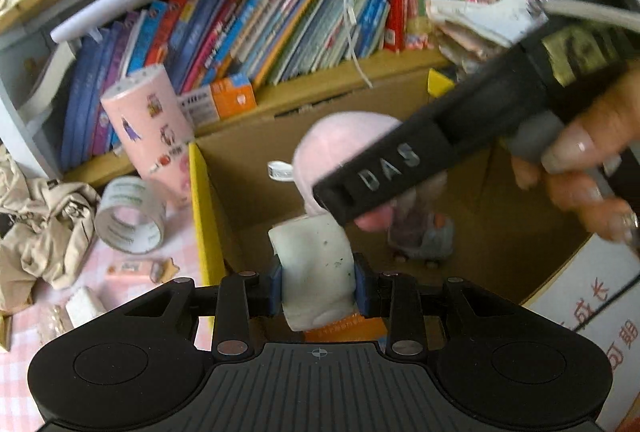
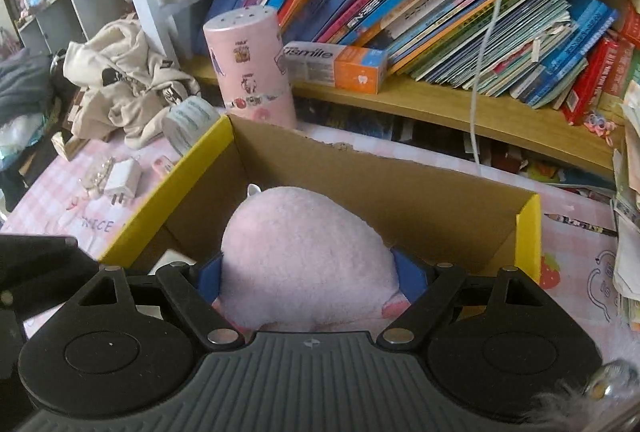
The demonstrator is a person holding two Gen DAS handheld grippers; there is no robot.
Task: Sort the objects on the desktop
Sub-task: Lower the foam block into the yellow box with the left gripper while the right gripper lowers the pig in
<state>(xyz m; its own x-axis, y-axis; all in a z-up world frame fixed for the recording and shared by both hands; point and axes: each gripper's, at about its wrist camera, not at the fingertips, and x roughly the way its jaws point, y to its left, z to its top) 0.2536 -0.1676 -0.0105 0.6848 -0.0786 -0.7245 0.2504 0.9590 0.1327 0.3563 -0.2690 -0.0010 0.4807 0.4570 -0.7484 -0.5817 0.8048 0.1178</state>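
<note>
My left gripper is shut on a white soft roll-shaped object and hangs over the open cardboard box. In the right wrist view my right gripper is shut on a pink plush toy, whose sides press against the blue pads. It hovers above the same cardboard box. The left wrist view shows the pink plush toy partly behind the black body of the right gripper, with a hand holding its handle. A small grey toy on wheels lies in the box.
A pink sticker-covered cylinder and a tape roll stand left of the box. A toothpaste carton lies on the wooden shelf under leaning books. Crumpled beige cloth, a white charger and a dangling white cable are nearby.
</note>
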